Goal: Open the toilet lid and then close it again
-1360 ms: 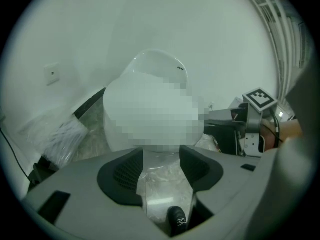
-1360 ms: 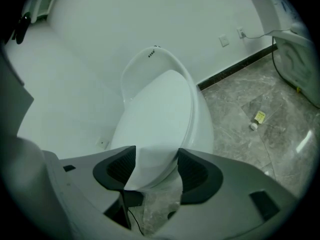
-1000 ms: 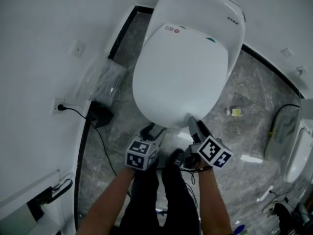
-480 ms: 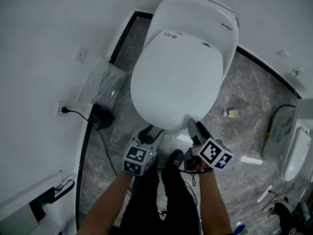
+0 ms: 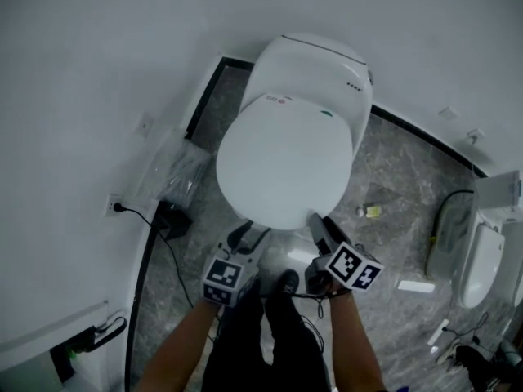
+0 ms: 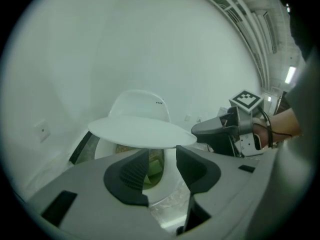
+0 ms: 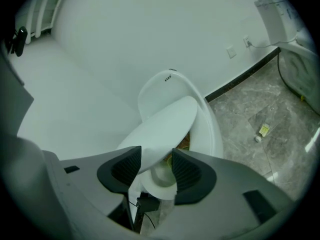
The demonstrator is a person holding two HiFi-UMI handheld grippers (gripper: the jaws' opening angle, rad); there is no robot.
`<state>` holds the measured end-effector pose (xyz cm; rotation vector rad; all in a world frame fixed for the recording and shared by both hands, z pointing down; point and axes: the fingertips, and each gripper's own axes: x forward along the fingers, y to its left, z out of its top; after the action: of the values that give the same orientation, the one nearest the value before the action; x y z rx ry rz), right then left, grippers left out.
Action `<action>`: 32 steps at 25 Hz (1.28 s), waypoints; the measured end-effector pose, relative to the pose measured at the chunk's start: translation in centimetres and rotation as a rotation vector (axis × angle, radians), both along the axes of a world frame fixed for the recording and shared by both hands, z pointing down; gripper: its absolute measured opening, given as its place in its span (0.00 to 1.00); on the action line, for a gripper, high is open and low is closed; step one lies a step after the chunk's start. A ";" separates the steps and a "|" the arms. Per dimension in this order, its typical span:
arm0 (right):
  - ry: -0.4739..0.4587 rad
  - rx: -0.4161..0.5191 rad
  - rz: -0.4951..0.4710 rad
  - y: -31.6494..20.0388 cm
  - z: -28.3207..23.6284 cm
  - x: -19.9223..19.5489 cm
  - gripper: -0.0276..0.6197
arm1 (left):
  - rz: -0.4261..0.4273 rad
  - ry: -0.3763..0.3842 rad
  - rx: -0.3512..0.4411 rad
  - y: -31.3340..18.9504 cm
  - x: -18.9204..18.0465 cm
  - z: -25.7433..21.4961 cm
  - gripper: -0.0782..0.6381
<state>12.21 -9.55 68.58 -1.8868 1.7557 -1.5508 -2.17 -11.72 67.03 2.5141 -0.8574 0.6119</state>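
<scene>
Looking down from above, the raised lid [image 5: 282, 166] hides most of the bowl [image 7: 209, 129]. Another toilet [image 5: 480, 261] is cut off at the right edge. The little yellow thing [image 5: 373, 211] on the floor [image 5: 392, 170] is too small to name.

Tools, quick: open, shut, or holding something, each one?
Left tool: open, jaws have just been closing, nothing between them; toilet lid just above its tips.
Right tool: open, jaws have just been closing, lid's rim between them.

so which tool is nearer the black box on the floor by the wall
Left. The left tool is right of the black box in the head view; the right tool sits farther right.
</scene>
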 end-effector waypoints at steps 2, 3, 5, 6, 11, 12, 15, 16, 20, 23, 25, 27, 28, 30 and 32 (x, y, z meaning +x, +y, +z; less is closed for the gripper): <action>0.024 0.018 0.002 -0.5 -1.4 0.6 0.34 | 0.000 0.023 0.023 -0.8 0.7 -1.9 0.37; 0.039 0.028 0.000 -0.8 -2.2 0.9 0.33 | 0.003 0.032 0.032 -1.3 1.0 -2.9 0.37; 0.079 0.047 -0.010 -1.5 -3.7 1.3 0.31 | 0.011 0.046 0.051 -2.3 1.7 -4.7 0.37; 0.103 0.055 -0.020 -1.8 -4.3 1.5 0.30 | 0.016 0.049 0.060 -2.8 2.0 -5.4 0.36; 0.236 0.065 -0.078 -3.7 -7.3 2.2 0.25 | 0.045 0.067 0.084 -4.7 3.3 -8.2 0.35; 0.262 0.068 -0.091 -4.1 -8.0 2.3 0.23 | 0.049 0.073 0.087 -5.2 3.6 -8.7 0.35; 0.330 0.078 -0.133 -5.5 -9.9 2.2 0.20 | 0.068 0.090 0.091 -6.6 4.7 -10.2 0.34; 0.347 0.081 -0.140 -6.0 -10.4 2.3 0.20 | 0.079 0.094 0.091 -7.0 5.1 -10.7 0.34; 0.382 0.091 -0.129 -7.9 -12.3 2.5 0.18 | 0.136 0.095 0.087 -8.6 6.4 -12.1 0.31; 0.436 0.089 -0.144 -9.8 -13.7 3.1 0.18 | 0.162 0.095 0.082 -10.1 7.4 -13.0 0.30; 0.451 0.091 -0.137 -10.8 -14.5 3.6 0.18 | 0.170 0.091 0.084 -11.0 8.0 -13.6 0.28; 0.453 0.096 -0.112 -11.5 -15.1 4.1 0.18 | 0.177 0.091 0.089 -12.0 8.6 -14.2 0.26; 0.456 0.101 -0.103 -11.9 -15.5 4.4 0.18 | 0.178 0.092 0.090 -12.5 8.8 -14.5 0.25; 0.467 0.111 -0.102 -12.7 -16.1 4.7 0.18 | 0.174 0.093 0.093 -13.4 9.3 -15.0 0.24; 0.483 0.123 -0.120 -13.4 -16.7 5.3 0.18 | 0.161 0.094 0.095 -14.0 10.0 -15.5 0.24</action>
<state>17.55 -22.91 51.89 -2.2650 2.1259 -1.0398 7.79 -25.76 51.49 2.6935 -0.6698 0.5095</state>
